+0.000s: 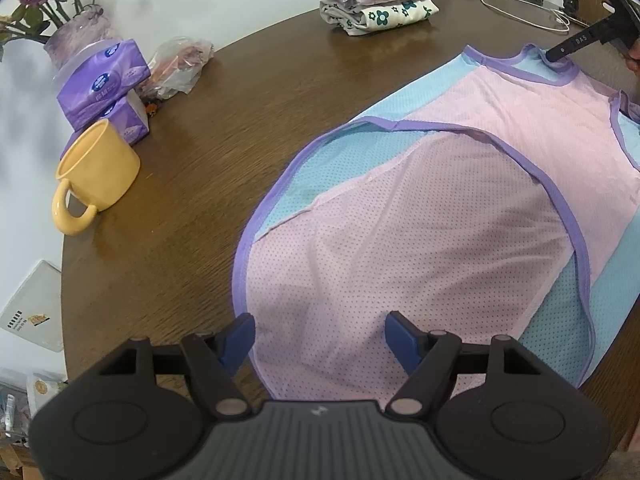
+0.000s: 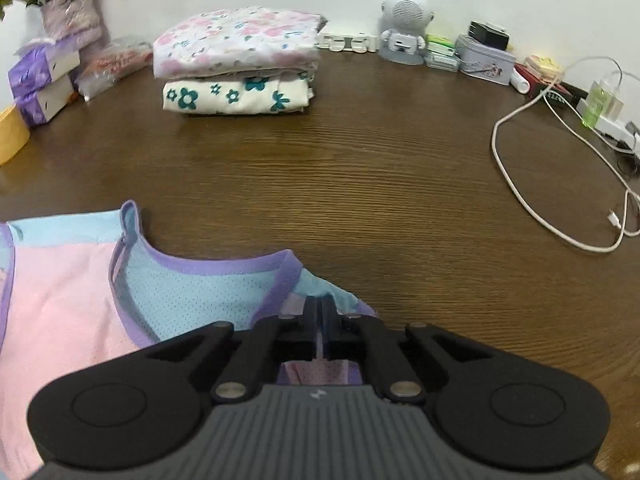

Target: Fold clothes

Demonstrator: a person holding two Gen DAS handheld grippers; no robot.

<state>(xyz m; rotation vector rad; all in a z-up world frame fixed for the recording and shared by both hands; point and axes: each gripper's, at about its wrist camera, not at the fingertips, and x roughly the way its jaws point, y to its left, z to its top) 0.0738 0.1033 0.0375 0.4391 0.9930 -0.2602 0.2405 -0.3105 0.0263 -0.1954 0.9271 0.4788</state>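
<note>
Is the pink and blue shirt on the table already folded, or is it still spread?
Partly folded: one side of the shirt is turned over the pink middle, and the rest lies flat on the table.

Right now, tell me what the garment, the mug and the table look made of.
Garment: thin perforated mesh knit, matte, likely synthetic; dotted holes show. Mug: probably glazed ceramic; smooth yellow with soft sheen. Table: wood or wood-look veneer; brown grain, slight gloss.

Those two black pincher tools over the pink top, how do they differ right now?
The left gripper stands wide open above the pink top's hem, holding nothing; the right gripper is pinched shut on its shoulder strap. Left is at the bottom end, right at the neckline. Both are alike in build.
</note>
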